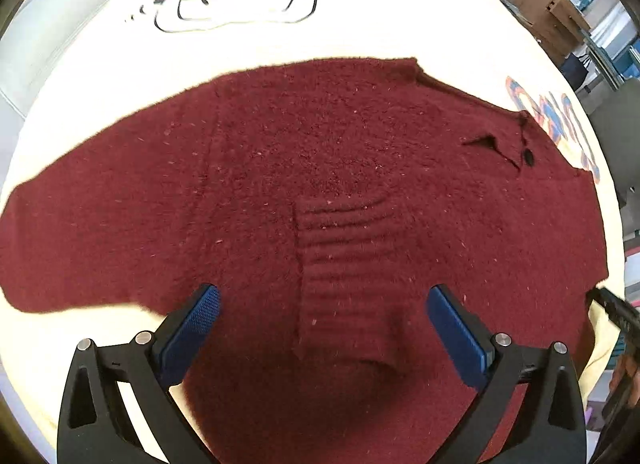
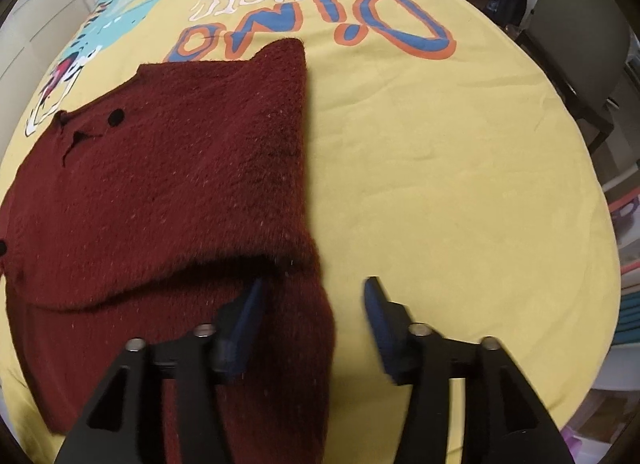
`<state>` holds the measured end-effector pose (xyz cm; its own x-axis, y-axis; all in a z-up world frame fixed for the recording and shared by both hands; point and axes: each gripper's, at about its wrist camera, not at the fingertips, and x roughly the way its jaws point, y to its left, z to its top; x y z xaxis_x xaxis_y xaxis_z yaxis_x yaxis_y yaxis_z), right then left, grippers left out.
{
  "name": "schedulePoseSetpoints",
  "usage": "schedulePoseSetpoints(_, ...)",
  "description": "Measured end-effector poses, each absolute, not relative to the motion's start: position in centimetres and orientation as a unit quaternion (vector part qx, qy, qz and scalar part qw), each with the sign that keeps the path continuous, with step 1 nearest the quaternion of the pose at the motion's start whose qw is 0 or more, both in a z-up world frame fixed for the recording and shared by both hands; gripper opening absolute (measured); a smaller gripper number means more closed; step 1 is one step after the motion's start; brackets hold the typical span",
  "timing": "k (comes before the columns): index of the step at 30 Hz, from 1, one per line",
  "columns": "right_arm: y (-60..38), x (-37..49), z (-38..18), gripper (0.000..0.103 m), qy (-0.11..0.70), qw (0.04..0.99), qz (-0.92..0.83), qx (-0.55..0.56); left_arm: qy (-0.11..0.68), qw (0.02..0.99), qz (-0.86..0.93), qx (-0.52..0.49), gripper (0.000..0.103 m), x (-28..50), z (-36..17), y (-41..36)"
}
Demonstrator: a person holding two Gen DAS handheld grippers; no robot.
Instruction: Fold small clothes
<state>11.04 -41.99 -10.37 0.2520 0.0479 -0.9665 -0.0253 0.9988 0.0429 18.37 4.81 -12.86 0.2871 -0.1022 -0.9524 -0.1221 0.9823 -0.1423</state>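
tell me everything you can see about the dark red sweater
The dark red sweater is a small fuzzy knit flecked with pale lint, lying flat on a yellow printed cloth. It has black buttons near the neck and a ribbed cuff on a sleeve folded across the body. In the right wrist view one side is folded over, giving a straight edge. The left gripper hangs open above it; the right gripper is open over its edge. Neither grips it.

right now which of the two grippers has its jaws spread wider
The left gripper: its blue pads stand far apart over the ribbed cuff of the maroon sweater. The right gripper is only partly open.
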Motion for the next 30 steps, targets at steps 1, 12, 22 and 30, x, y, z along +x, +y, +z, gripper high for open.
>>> schedulePoseSetpoints(1, -42.0, 10.8, -10.3, 0.057, 0.613, 0.79, 0.024, 0.008, 0.603, 0.791, 0.003, -0.098, 0.102, 18.5, -13.3, 5.0)
schedulePoseSetpoints(12, -42.4, 9.8, -11.5, 0.057, 0.626, 0.779, 0.017, 0.025, 0.637, 0.769, 0.01, -0.053, 0.101, 20.5, -17.4, 2.0)
schedulePoseSetpoints(22, -44.4, 9.8, -11.1, 0.057, 0.618, 0.785, -0.003, 0.049, 0.62, 0.783, -0.025, -0.035, 0.029, 20.9, -16.5, -0.9)
schedulePoseSetpoints(30, -46.4, 10.0, -10.4, 0.057, 0.612, 0.786, -0.018, 0.085, 0.586, 0.807, -0.049, -0.041, 0.011, 21.2, -13.7, -0.9)
